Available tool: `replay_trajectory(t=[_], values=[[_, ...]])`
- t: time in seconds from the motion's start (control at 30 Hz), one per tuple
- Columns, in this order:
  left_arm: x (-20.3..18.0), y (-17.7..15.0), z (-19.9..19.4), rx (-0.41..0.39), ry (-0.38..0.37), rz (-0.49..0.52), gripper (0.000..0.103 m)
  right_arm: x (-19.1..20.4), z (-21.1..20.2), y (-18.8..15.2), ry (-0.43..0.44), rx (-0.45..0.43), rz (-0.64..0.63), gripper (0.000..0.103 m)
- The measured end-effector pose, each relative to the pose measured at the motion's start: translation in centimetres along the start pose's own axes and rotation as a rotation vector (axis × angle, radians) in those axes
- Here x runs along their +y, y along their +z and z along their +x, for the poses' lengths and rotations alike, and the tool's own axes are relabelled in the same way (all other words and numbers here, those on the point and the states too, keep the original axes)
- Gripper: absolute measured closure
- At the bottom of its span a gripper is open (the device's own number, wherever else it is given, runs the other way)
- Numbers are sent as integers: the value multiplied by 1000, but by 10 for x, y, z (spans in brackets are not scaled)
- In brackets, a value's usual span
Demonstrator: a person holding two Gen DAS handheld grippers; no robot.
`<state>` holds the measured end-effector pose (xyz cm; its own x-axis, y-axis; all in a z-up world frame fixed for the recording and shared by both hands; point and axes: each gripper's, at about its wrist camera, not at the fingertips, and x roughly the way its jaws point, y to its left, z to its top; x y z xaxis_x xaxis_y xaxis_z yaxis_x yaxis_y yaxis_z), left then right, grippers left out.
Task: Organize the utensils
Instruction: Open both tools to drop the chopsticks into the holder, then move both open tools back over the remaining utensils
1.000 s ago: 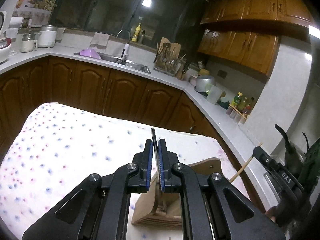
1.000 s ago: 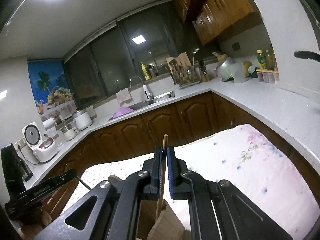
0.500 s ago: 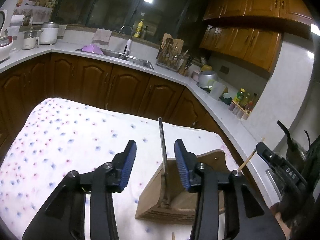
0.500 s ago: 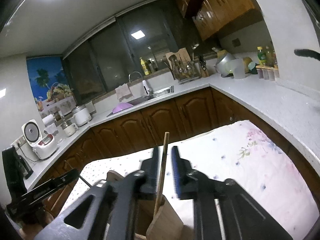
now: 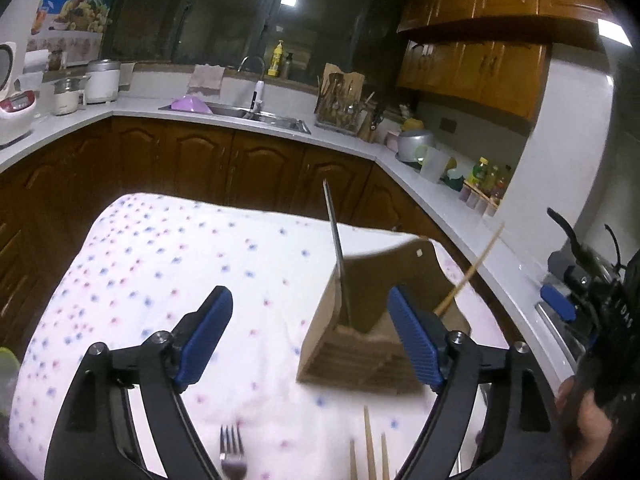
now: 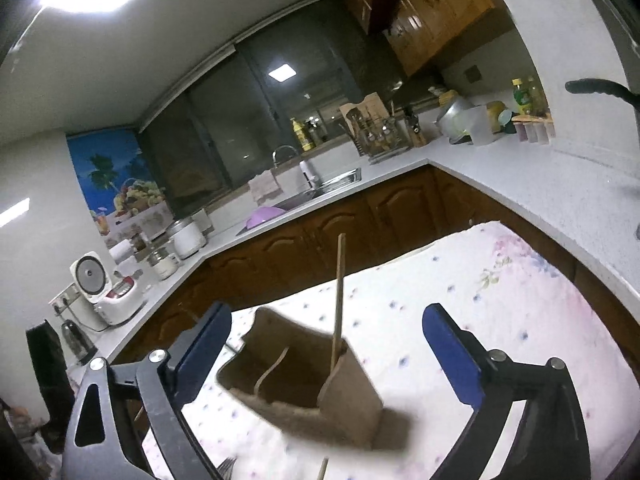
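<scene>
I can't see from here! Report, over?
Both claws opening, empty. Metal utensil and chopstick standing in holder. Fork, chopsticks still on cloth.

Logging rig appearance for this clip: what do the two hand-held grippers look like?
Both match: the left hand-held gripper and the right hand-held gripper have black angular linkage arms with silver pivot screws and blue ribbed pads. White "DAS" lettering marks the right one's body.

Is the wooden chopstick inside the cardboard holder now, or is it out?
Inside. The wooden chopstick stands leaning in the cardboard holder, its lower end hidden behind the holder's wall, free of the opening right gripper.
</scene>
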<state>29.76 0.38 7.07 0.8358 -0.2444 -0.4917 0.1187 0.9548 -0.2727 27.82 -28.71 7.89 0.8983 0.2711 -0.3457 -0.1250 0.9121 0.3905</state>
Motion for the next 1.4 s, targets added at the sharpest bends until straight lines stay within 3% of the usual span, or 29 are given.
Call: replay_trajectory(t=[0.3, 0.77, 1.07, 1.4], values=[[-1, -38, -44, 38, -21, 21, 18, 14, -53, -32, 38, 39, -24, 2], [-10, -91, -90, 102, -65, 62, 18, -8, -126, -83, -26, 86, 36, 2], [-1, -119, -88, 161, -48, 40, 18, -26, -142, -110, -79, 135, 52, 2], [-3, -129, -74, 222, -27, 62, 18, -26, -117, -132, -96, 231, 6, 2]])
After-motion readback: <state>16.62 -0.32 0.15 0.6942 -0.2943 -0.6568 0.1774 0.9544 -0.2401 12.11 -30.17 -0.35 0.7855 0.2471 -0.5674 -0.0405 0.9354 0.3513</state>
